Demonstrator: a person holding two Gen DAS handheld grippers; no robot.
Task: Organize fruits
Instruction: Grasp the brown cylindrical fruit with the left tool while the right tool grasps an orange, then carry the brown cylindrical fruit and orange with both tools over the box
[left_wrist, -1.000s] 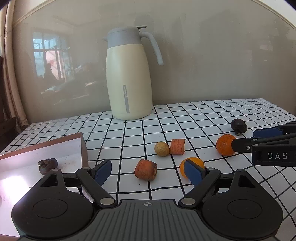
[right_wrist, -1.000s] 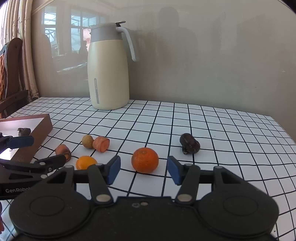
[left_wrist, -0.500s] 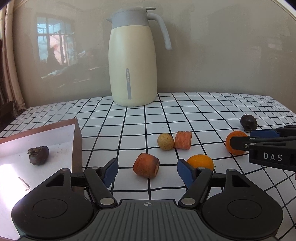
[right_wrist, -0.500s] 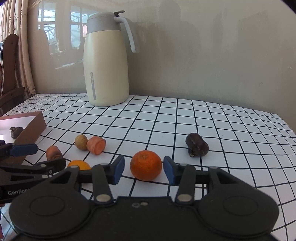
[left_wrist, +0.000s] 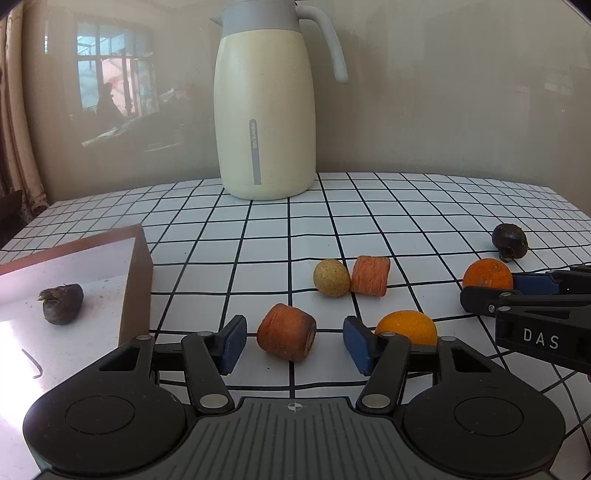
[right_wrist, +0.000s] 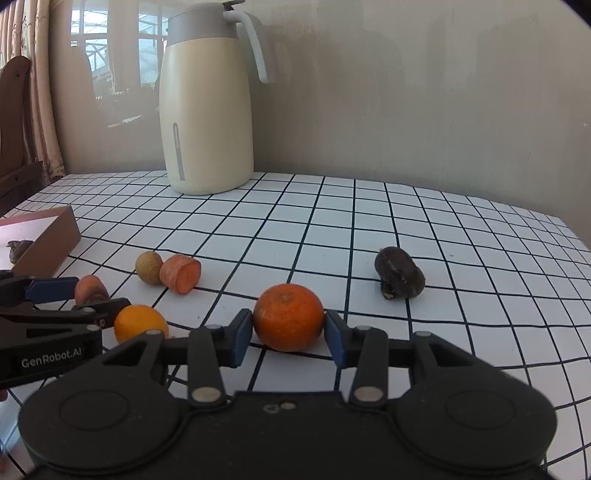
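In the left wrist view my left gripper brackets a carrot chunk lying on the checked tablecloth. Its jaws are closing, and small gaps remain between the blue pads and the chunk. In the right wrist view my right gripper is still closing, with both pads touching the sides of a deep orange mandarin. A lighter orange fruit lies between the two grippers. A tan round fruit and a second carrot chunk sit farther back. A dark fruit lies at the right.
A brown box with a white floor stands at the left and holds one dark fruit. A tall cream thermos jug stands at the back by the wall. A wooden chair is beyond the table's left edge.
Both grippers came forward and down while their jaws narrowed. The left one centred on the carrot chunk. The right pads came in from either side until they met the mandarin.
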